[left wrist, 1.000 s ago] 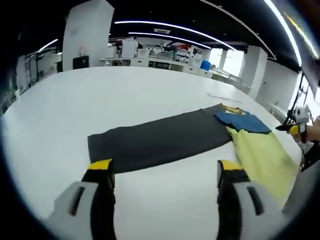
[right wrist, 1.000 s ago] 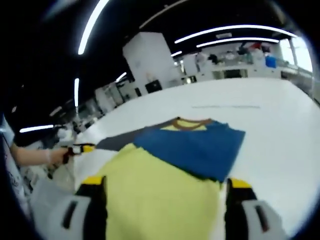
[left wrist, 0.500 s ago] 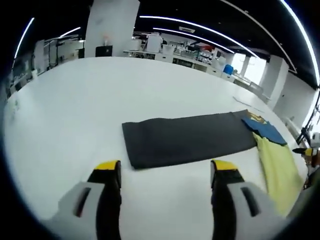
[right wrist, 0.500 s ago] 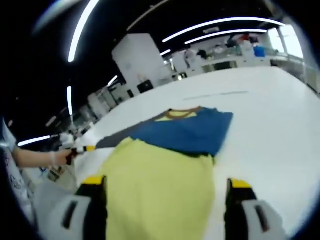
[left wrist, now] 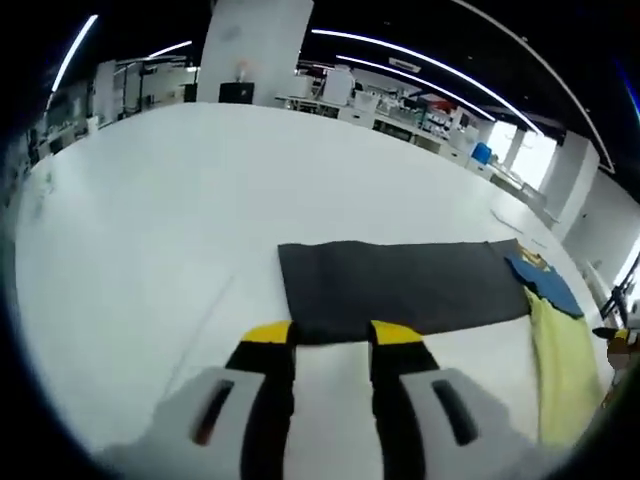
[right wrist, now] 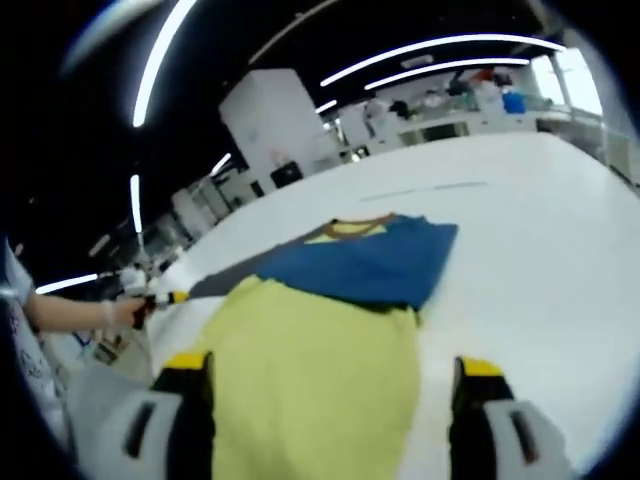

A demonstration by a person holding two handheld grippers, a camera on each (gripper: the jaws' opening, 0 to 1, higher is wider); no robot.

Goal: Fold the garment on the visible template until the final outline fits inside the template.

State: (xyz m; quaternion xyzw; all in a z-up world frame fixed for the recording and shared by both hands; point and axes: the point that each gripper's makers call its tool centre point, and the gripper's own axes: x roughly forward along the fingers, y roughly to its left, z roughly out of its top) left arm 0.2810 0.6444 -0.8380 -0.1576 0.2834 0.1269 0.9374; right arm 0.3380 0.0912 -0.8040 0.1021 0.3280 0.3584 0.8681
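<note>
Left gripper [left wrist: 330, 335], jaws nearly closed, empty, nears the dark template [left wrist: 400, 285]; right gripper [right wrist: 325, 375] gapes empty over the yellow-and-blue garment [right wrist: 330, 330]. No legible writing.

garment [right wrist: 320, 360] lower part cut off

Yellow-and-blue T-shirt [right wrist: 335, 320] lies flat between the right gripper's [right wrist: 335, 380] jaws; dark grey template [left wrist: 400, 285] sits just beyond the left gripper's [left wrist: 330, 335] tips.

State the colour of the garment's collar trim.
Brown, edging the neckline of the yellow and blue garment; clearest in the right gripper view.
</note>
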